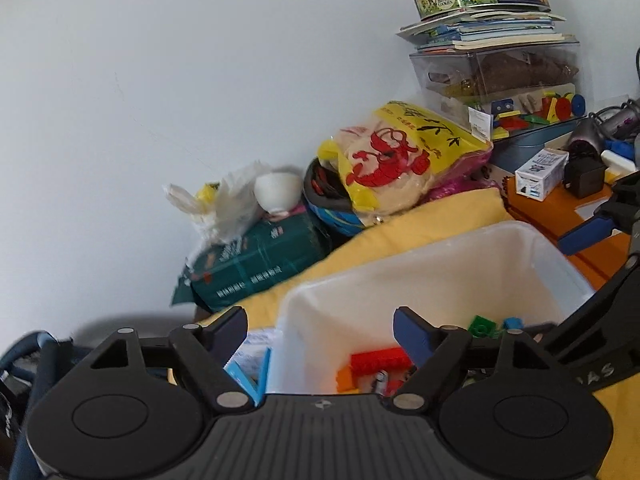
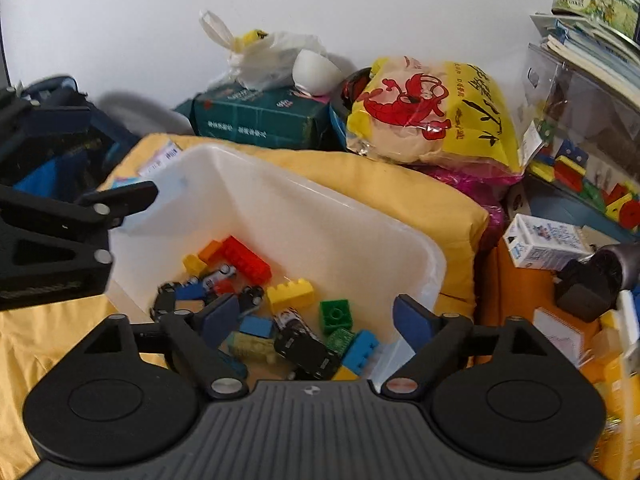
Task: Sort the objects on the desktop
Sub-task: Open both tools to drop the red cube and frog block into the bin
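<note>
Cluttered bench under yellow cloth (image 2: 400,188) against a plain white wall (image 1: 160,80), white bin (image 2: 320,216) of toy bricks (image 2: 290,294) at centre, left tongs (image 1: 320,330) and right tongs (image 2: 316,316) both spread wide, empty, over bin.

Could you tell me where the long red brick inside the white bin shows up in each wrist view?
Left wrist: the long red brick lies bottom centre, low in the white bin.
Right wrist: left of centre, beside an orange brick.
Shared landmark: the yellow lobster bag behind the bin.
</note>
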